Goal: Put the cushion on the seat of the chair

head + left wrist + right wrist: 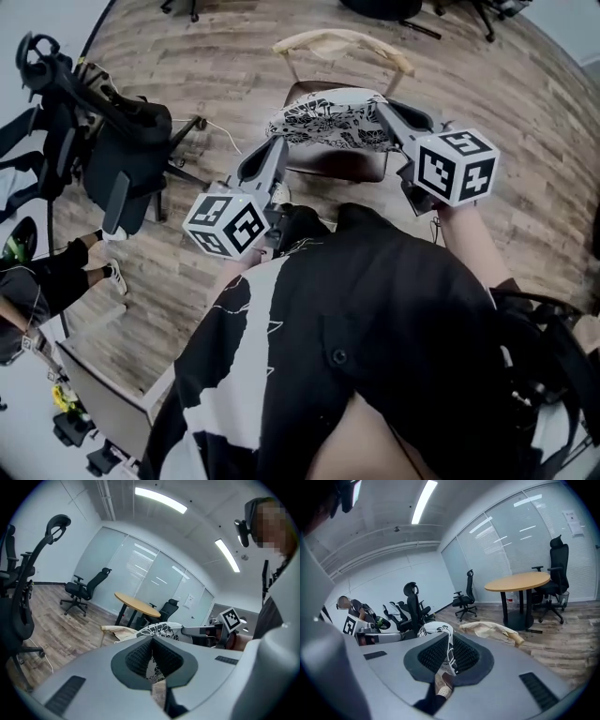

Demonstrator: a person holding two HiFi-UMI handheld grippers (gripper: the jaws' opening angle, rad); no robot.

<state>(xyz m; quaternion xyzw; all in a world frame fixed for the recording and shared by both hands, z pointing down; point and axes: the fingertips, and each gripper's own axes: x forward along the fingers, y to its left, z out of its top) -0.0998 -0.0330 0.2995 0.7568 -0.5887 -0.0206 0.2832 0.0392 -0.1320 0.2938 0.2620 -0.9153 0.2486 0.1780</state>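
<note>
**Grippers.** Your left gripper [151, 641] has its jaws closed on a fold of the patterned cushion [161, 629], and the black-and-white fabric shows pinched between the ribbed pads. Your right gripper [449, 644] is likewise clamped on the opposite edge of the cushion, with cloth caught between its pads. In the head view the two grippers reach toward upper centre, the left one [278, 141] at the cushion's left end and the right one [382, 105] at its right end.

**Cushion.** The cushion [328, 122] hangs stretched between the two grips at upper centre of the head view, directly over the wooden chair [347, 167]. It covers the rear part of the dark seat, just below the pale curved backrest [342, 42]. The front part of the seat is uncovered. Whether the underside touches the seat cannot be told.

**Progress.** Pickup and carry appear done, and the cushion is aligned with the seat. You have yet to lower it flat, centre it so the front of the seat is covered, and open both grips.

**Surroundings.** A black office chair [122, 159] stands at the left on the wood floor [525, 141]. A round table [518, 581] appears at right in the right gripper view.
</note>
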